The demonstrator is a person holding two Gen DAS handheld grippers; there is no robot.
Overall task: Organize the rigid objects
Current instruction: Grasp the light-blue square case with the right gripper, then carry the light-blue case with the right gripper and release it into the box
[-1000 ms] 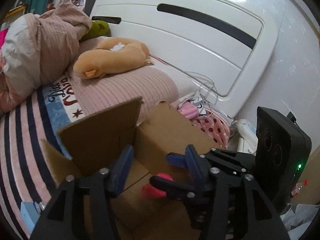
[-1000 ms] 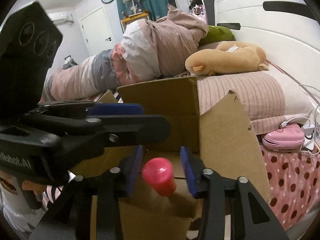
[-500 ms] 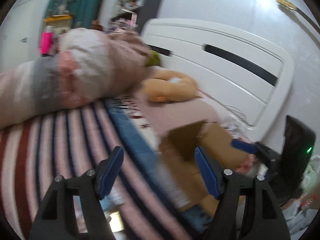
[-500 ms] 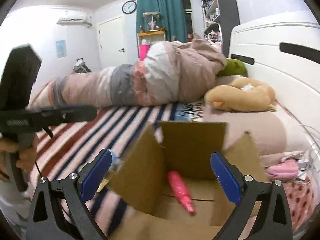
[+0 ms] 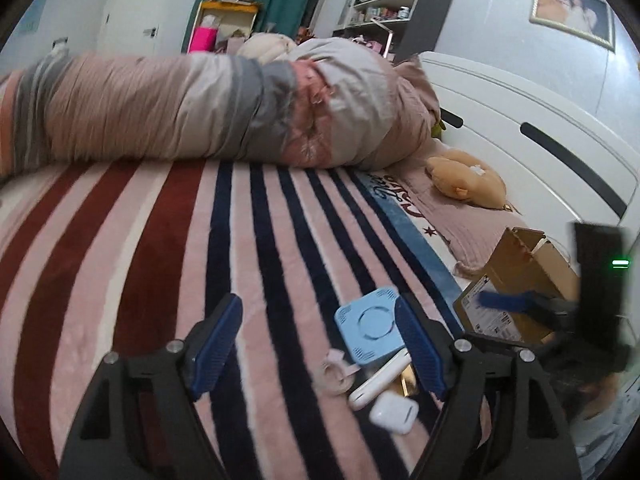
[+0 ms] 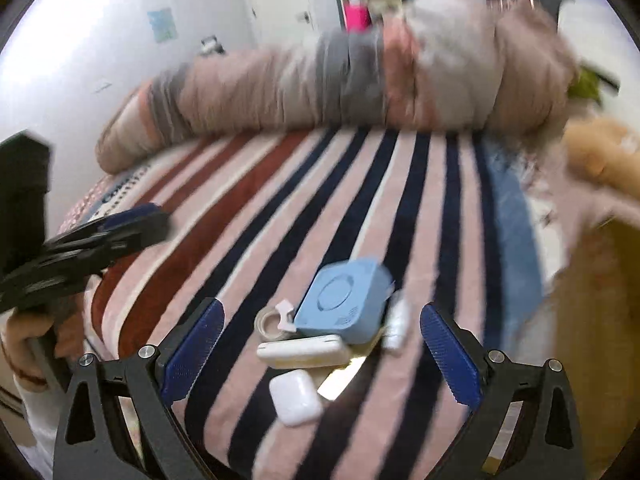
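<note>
Right gripper: my right gripper [image 6: 320, 354] is wide open and holds nothing; it hangs over the small pile, with the pile between its two blue pads [image 6: 194, 346].
Left gripper: my left gripper [image 5: 318, 346] is also wide open and empty, a little to the left of the pile.
Where the things are: they lie together on the striped blanket [image 6: 248, 216], near the cardboard box [image 5: 516, 280] at the right.
Blue square device: the blue square device [image 6: 342, 302] looks like hard plastic, probably light; I would take it by two opposite flat sides, but it leans on the others.
White earbud case: the white earbud case [image 6: 295, 397] is nearest to me and lies free; it is smooth and rounded, so I think it may slip. I would close on its two broad faces, at the middle.
White bar: the white bar [image 6: 302, 353] is long and stiff; hold across the short width.
Tape ring: the tape ring [image 6: 272, 322] is thin and touches the blue device.
Surface: the blanket is soft, so things may sink or tilt when pressed.
</note>
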